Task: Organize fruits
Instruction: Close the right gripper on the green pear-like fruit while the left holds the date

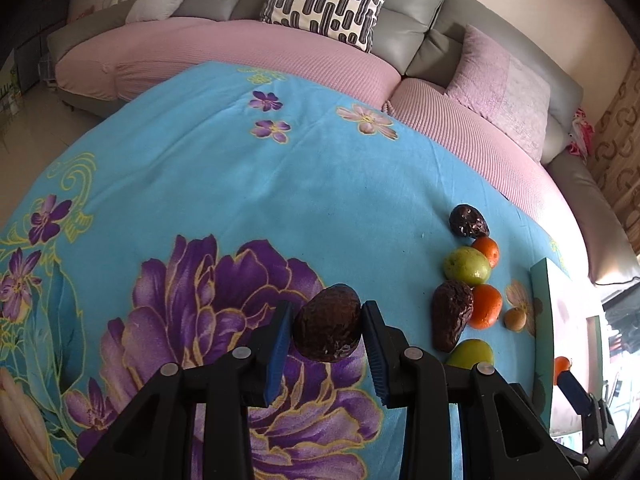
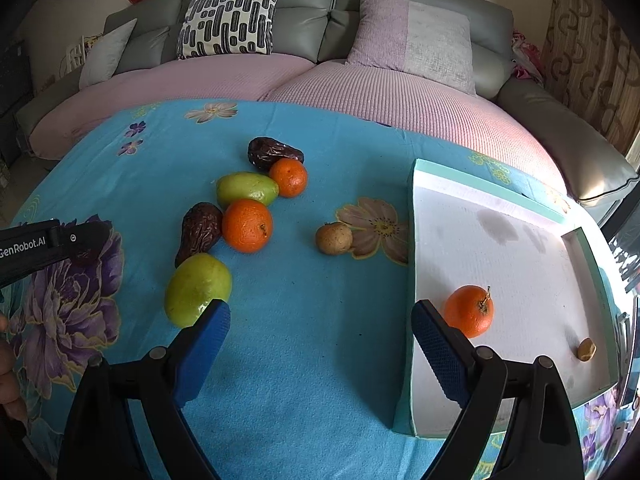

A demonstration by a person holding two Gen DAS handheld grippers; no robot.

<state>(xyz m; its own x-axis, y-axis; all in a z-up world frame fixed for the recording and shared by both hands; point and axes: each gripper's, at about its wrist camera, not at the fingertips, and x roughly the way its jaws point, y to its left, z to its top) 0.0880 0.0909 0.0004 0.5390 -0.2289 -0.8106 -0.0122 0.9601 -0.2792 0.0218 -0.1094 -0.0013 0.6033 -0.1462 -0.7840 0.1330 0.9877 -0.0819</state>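
Left wrist view, nearest: left gripper [image 1: 327, 326] gripping a dark wrinkled date [image 1: 327, 323] between the blue pads, jaws closed on its two sides, long axis running roughly away from the camera, fruit appearing lifted off the cloth.
Held date's goal: white tray [image 2: 520, 240] lying to the right of the left gripper, seen only as a thin edge at the right of the left wrist view; move judged to be a carry to the right, across or around the pile.
Right wrist view, nearest: right gripper [image 2: 320, 344] standing wide open and empty over bare blue flowered cloth [image 2: 304, 280], near green fruit [image 2: 198, 289] just beside the left pad, tray edge just beside the right pad.
Nearer arm: right gripper sitting nearer the tray; left gripper nearer the pile's left side.
Tray contents: one orange [image 2: 469, 310] and a small brown fruit [image 2: 586, 349] lying inside, well apart.
Middle of worktop: second date [image 2: 198, 230] touching an orange [image 2: 247, 225]; small brown round fruit [image 2: 334, 238] lying alone between pile and tray.
Farther: green fruit [image 2: 247, 189], orange [image 2: 289, 177] and third date [image 2: 274, 153] clustering together.
Beyond: pink-covered sofa [image 2: 360, 92].
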